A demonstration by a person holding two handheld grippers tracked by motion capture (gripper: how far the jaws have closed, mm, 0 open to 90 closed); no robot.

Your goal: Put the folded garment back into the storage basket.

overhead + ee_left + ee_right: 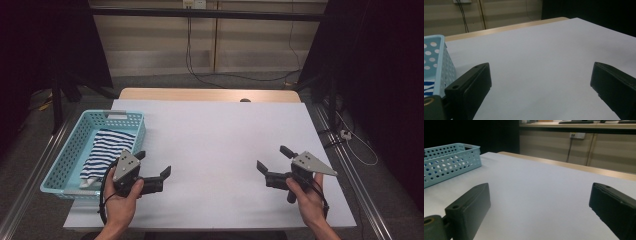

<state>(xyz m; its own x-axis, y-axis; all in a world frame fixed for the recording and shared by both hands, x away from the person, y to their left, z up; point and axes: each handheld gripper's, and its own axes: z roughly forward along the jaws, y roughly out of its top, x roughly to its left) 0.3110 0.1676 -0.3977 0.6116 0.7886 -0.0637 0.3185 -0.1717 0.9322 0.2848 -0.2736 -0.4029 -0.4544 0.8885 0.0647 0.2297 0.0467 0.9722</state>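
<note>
At the table's left edge a light blue basket [56,170] is seen, with a striped cloth [107,150] laid inside. Just beside its right wall the left gripper [153,169] is held low over the white table cover [220,145], jaws spread wide, nothing between them. Well apart, at right, the right gripper [274,159] is held likewise, wide open and empty.
</note>
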